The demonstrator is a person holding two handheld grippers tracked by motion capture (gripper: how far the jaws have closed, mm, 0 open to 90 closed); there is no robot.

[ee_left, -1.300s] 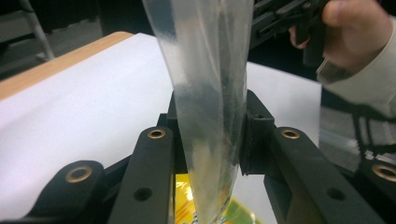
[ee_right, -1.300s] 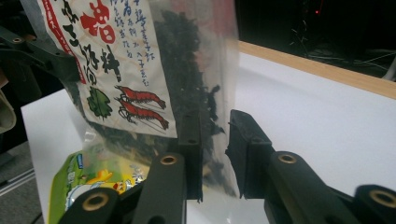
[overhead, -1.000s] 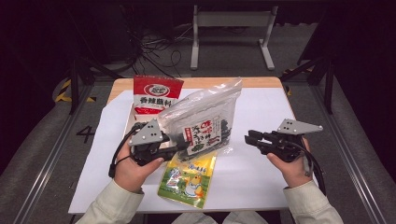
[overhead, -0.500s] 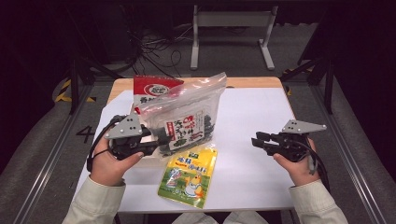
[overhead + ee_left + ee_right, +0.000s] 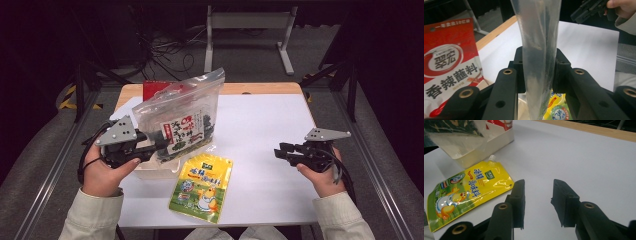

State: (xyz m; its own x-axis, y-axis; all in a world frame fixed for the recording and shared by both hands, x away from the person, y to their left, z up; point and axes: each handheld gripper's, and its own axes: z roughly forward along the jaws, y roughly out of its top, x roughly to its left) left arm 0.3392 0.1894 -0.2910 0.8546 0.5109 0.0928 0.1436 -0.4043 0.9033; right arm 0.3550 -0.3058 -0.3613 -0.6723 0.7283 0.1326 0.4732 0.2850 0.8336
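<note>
Overhead, the left gripper [image 5: 159,145] clamps the clear zip bag of dark seaweed [image 5: 182,120] upright at nine o'clock of the white table [image 5: 260,130], probably over the white tray [image 5: 152,173]. Left gripper view: fingers [image 5: 520,70] pinch its film. Right gripper view: the right gripper [image 5: 537,195] has just been opening, nothing between, yellow spout pouch [image 5: 466,192] at ten o'clock.

White tabletop [image 5: 260,130], wooden strip along far edge. Yellow spouted pouch [image 5: 201,187] flat near front edge; white tray [image 5: 150,172] just beside pouch, at left.
</note>
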